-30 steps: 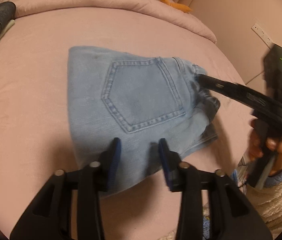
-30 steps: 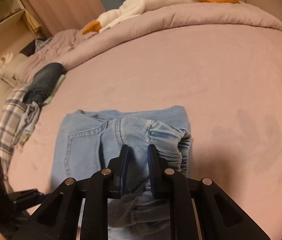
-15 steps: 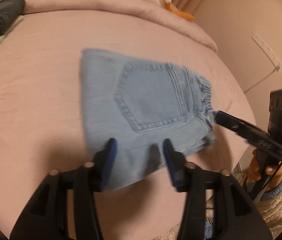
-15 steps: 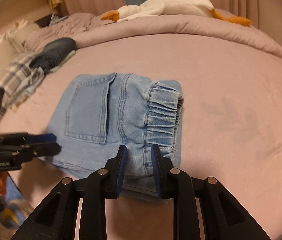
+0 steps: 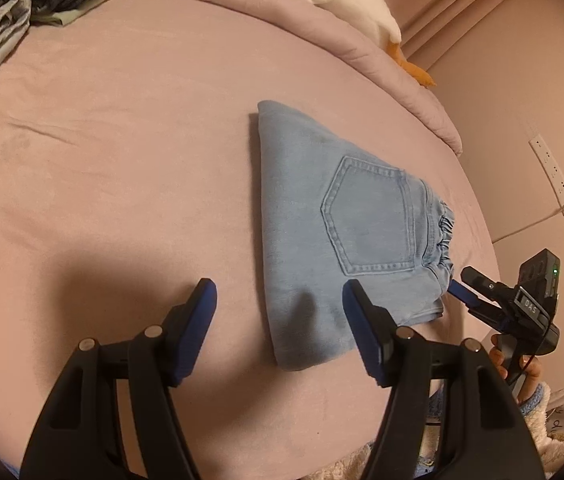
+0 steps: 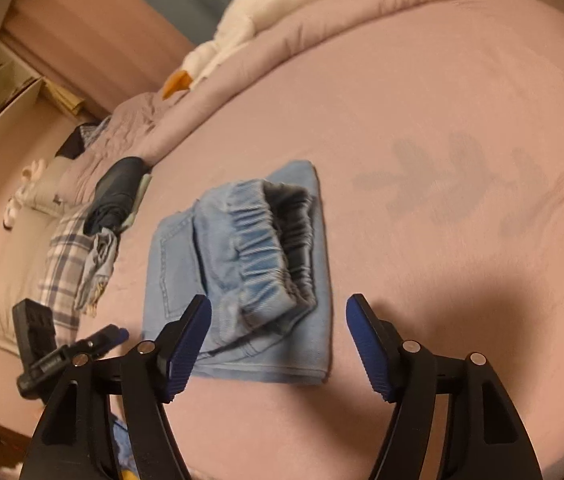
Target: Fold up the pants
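Two hand-held grippers, left [image 5: 278, 312] and right [image 6: 278, 330], both wide open, holding nothing. Folded pants [image 5: 322, 232] flat on bed [image 5: 122, 160], just beyond both, waistband toward right.

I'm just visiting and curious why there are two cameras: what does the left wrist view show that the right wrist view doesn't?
Only the left wrist view shows the wall socket strip and the back pocket square-on. Only the right wrist view shows the open elastic waistband and the plaid cloth. Both show the folded jeans on the pink bed, the plush goose, and both grippers, left gripper and right gripper, jaws open, holding nothing.
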The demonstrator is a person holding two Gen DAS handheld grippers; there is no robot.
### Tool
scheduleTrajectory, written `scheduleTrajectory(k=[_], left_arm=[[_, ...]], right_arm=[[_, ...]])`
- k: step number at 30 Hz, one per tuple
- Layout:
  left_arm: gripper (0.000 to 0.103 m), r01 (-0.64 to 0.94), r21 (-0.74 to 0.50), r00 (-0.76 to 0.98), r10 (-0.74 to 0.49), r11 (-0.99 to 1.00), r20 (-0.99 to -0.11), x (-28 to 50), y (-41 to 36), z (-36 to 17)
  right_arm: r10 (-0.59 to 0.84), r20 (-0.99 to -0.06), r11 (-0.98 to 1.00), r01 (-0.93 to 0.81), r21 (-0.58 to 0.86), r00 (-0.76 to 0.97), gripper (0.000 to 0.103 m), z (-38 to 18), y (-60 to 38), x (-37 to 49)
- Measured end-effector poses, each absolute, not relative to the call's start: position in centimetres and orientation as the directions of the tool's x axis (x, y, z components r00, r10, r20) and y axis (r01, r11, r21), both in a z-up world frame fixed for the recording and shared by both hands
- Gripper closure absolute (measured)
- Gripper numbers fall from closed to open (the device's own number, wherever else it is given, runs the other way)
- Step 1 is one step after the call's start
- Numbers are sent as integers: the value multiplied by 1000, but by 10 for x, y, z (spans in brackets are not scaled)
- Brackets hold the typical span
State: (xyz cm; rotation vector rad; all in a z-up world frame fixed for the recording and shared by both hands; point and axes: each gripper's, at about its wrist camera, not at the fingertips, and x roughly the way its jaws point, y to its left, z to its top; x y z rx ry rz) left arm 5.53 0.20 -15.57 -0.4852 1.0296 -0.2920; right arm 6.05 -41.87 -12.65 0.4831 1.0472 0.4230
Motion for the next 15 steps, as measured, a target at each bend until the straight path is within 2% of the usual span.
scheduleTrajectory(k=[15], left_arm=[[38, 29, -484, 449, -444, 874, -775, 76, -8, -168]], right_arm=[[560, -756, 817, -71, 573, 338, 32, -144, -404, 86]])
